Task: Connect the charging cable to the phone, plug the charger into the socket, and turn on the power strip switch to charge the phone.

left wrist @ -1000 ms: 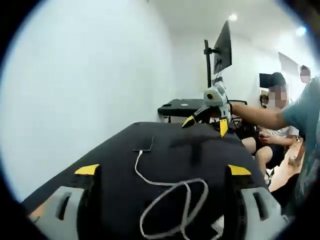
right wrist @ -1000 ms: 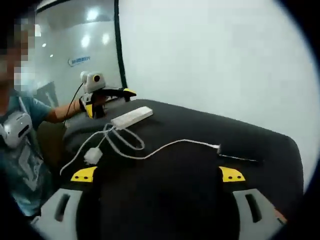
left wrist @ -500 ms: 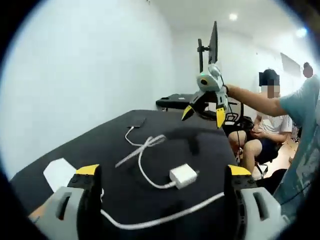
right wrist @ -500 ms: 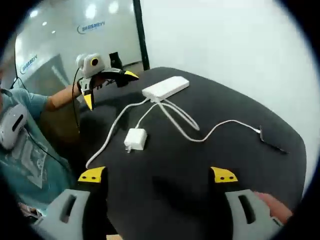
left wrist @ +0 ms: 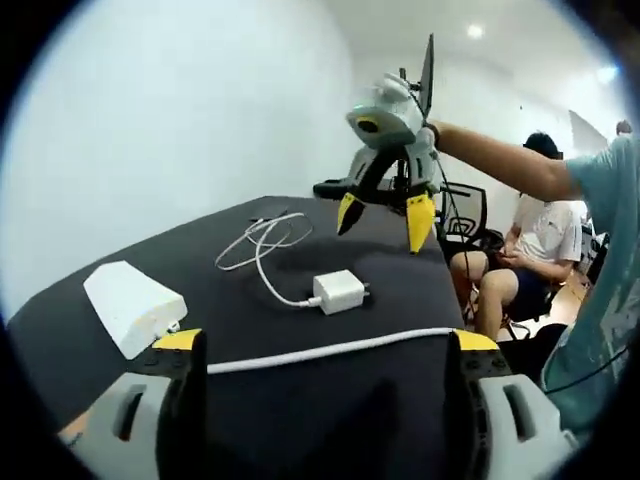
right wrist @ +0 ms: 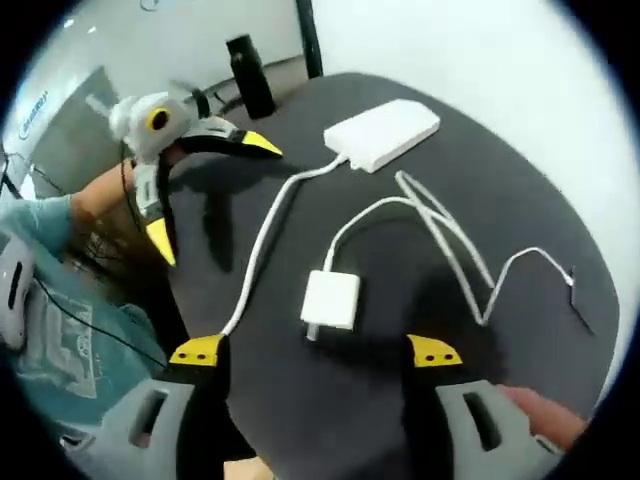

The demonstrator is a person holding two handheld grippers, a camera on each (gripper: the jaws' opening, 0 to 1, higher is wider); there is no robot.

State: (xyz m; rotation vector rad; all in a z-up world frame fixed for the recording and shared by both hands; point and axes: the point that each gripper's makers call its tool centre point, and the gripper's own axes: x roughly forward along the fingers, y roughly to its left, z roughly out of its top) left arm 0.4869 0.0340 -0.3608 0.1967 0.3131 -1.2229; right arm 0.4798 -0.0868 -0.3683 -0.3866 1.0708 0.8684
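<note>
Right tongs (right wrist: 315, 352) spread empty over my charger (right wrist: 330, 298), lower centre; left tongs (left wrist: 330, 340) spread too. Risk: cable (right wrist: 440, 230) loops could snag, dragging the phone.

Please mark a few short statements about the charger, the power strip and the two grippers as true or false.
1. The charger is plugged into the power strip. False: it lies loose on the black table, apart from the strip.
2. The right gripper holds the charger. False: it is open and holds nothing.
3. A white cable runs from the power strip. True.
4. The left gripper is open. True.
</note>
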